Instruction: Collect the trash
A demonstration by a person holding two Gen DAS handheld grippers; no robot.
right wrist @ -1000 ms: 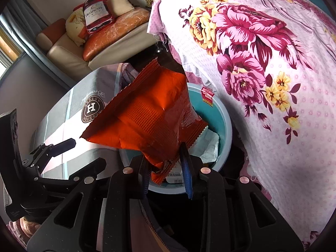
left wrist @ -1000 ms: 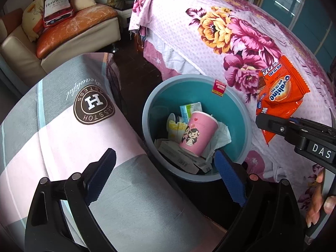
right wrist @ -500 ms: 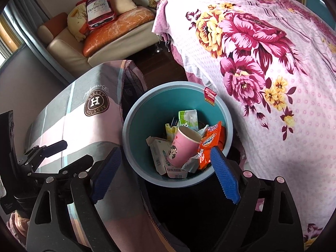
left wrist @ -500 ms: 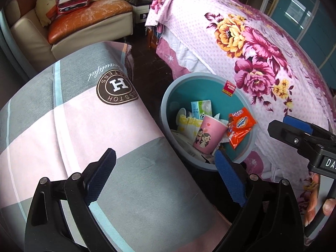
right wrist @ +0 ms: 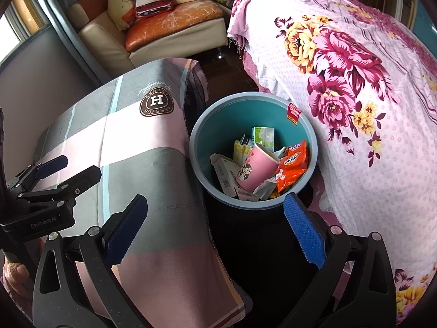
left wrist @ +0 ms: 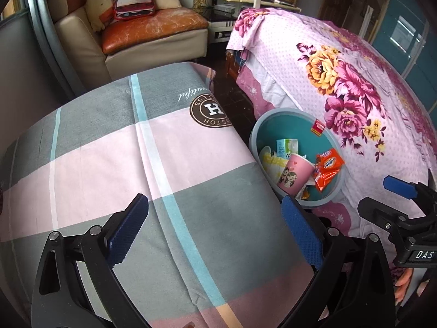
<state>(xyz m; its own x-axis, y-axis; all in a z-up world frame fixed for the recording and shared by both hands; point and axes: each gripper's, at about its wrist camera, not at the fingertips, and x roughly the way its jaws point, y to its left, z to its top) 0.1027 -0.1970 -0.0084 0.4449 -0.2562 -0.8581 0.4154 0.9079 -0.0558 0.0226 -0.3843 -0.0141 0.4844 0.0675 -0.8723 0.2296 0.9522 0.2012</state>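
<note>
**Inspector:** While both tools hang empty, take the bin (right wrist: 252, 205) first: where does it stand?

**Assistant:** Between the checked quilt (right wrist: 131, 147) and the floral bedspread (right wrist: 368, 125), upright, teal inside. The left gripper (left wrist: 215, 229) and the right gripper (right wrist: 213, 227) are both spread wide, pinching nothing.

**Inspector:** Contents, by size?

**Assistant:** A pink paper cup (right wrist: 258, 168) lying tilted, an orange snack wrapper (right wrist: 293, 166) beside it, cartons and a small milk box (right wrist: 262, 136).

**Inspector:** Handling?

**Assistant:** All likely light. The cup would crush, so I would grip its rim. The wrapper looks slick and crinkly; pinch an edge.
</note>
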